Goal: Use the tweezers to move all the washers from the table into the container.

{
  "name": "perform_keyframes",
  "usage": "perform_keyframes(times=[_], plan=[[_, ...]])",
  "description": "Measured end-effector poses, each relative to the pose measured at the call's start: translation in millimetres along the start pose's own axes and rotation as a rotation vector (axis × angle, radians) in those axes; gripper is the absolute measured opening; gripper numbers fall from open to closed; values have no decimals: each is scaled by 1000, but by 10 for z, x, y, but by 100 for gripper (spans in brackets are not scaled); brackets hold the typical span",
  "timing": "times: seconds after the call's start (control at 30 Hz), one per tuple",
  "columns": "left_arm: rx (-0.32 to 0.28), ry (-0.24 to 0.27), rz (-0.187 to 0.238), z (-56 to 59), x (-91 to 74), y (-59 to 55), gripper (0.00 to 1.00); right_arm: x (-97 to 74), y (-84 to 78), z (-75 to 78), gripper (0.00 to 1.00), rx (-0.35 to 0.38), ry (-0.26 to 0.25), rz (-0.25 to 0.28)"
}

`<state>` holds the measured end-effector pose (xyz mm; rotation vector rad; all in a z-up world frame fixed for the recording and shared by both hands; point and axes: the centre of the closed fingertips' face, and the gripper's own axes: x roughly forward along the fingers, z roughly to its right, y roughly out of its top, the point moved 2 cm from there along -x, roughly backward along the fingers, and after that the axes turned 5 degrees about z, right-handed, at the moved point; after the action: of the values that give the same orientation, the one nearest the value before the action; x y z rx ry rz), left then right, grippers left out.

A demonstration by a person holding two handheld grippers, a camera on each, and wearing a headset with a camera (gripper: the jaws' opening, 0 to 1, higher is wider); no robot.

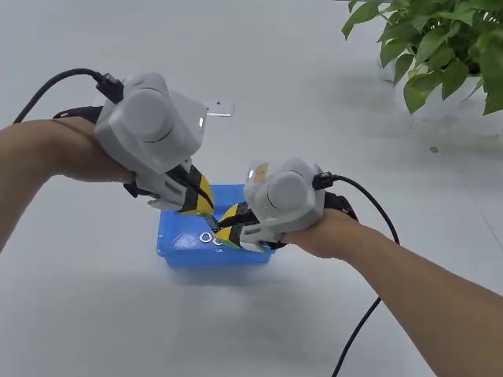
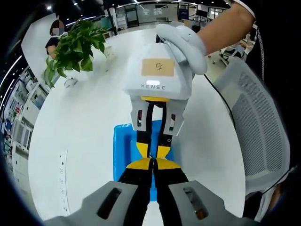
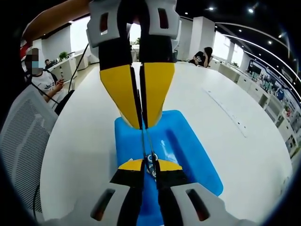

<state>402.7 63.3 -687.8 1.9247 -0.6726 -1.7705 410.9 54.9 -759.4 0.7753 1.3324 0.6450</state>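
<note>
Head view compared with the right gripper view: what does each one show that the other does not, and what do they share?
The head view gives a potted plant, a black cable and the person's forearms. The right gripper view gives the thin tweezers, a mesh chair and people in the background. Both show the blue container with washers, the left hand-held gripper, the right hand-held gripper and the white table.
</note>
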Motion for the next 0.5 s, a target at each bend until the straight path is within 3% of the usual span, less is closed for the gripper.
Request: perform_keyframes(times=[0.5], plan=[[13, 8, -13, -5, -72, 26, 4, -15, 43, -9, 14, -17, -5, 10]])
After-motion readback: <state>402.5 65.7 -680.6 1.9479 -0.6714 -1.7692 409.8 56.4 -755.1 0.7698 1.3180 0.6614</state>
